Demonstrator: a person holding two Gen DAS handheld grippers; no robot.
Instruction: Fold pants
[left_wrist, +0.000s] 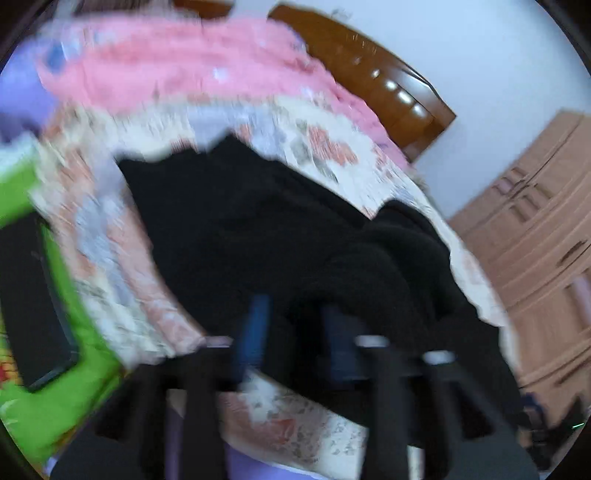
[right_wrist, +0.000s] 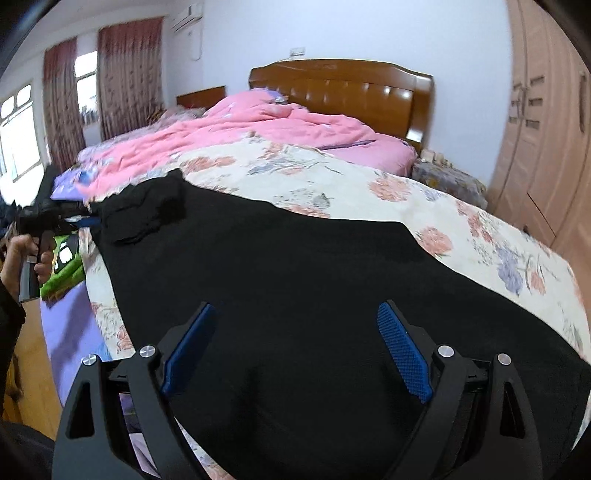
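Note:
Black pants lie spread across the floral bedspread, one end bunched at the far left. My right gripper hovers over the near end of the pants, its blue pads wide apart and empty. My left gripper shows at the far left in the right wrist view, pinching the bunched edge of the pants. The left wrist view is blurred; its gripper has its blue pads close together with black pants between them.
A floral bedspread covers the bed, with a pink quilt behind and a wooden headboard. A wardrobe stands at right. A green item and a dark flat object lie at the left.

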